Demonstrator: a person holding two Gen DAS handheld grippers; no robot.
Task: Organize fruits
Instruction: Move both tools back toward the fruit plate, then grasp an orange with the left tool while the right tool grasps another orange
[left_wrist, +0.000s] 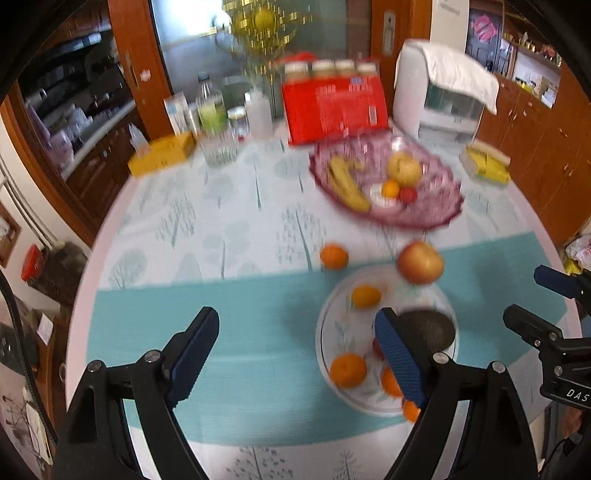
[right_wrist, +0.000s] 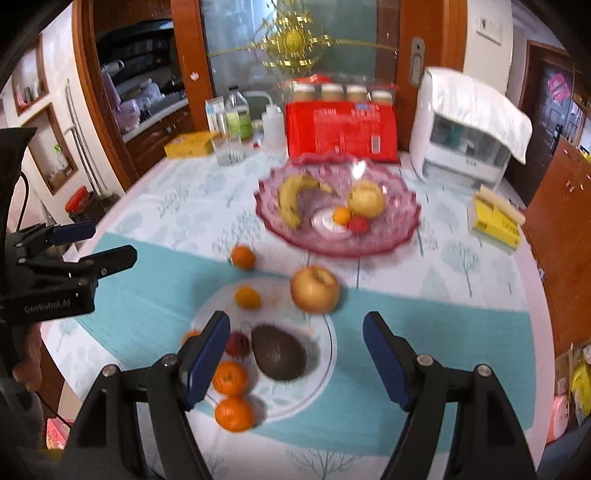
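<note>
- We are holding the left gripper (left_wrist: 295, 350) released, nothing between its jaws.
- We are holding the right gripper (right_wrist: 297, 354) released above the plate (right_wrist: 325, 365), empty.
- The avocado (right_wrist: 279, 352) is lying on the plate; the apple (right_wrist: 314, 288) is sitting at its rim.

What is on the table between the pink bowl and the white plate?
Two loose fruits lie there: a small orange on the left and a big apple touching the white plate's far rim, below the pink bowl. The right wrist view shows it best.
</note>
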